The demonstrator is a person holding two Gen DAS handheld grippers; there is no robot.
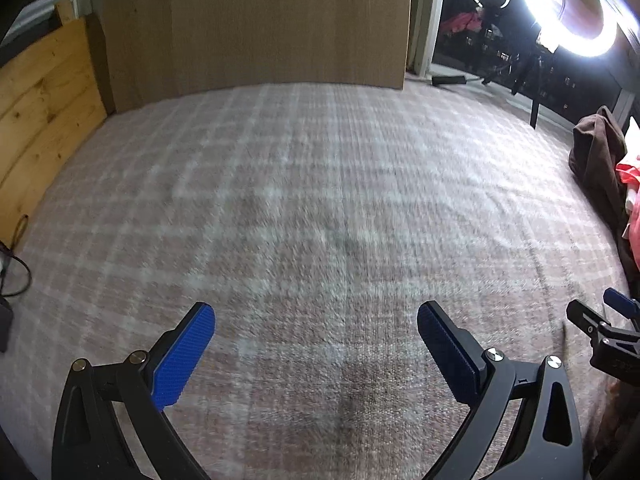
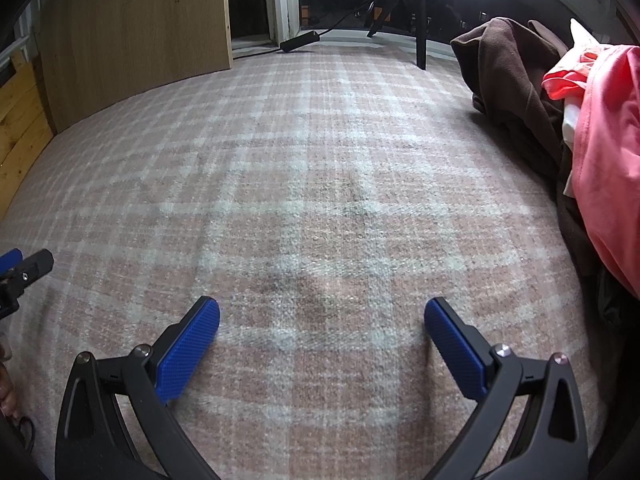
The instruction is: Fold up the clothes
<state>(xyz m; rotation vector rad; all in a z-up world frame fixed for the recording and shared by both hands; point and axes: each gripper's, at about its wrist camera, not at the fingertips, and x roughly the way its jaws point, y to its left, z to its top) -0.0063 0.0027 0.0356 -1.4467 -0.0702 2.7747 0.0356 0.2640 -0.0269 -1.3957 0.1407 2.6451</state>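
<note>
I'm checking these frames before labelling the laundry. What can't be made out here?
- Pile of clothes: cut off by the right edge in both views; the brown garment and pink garment overlap, so types and count are unclear.
- Plaid blanket: motion-blurred in the left wrist view.
- Beyond the window: dark, washed out by the ring light.

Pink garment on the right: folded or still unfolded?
Unfolded: the pink garment lies crumpled on the heap with the brown garment.

Brown garment [image 2: 516, 76] and pink garment [image 2: 608, 152], heaped unfolded, touching, at right
</note>
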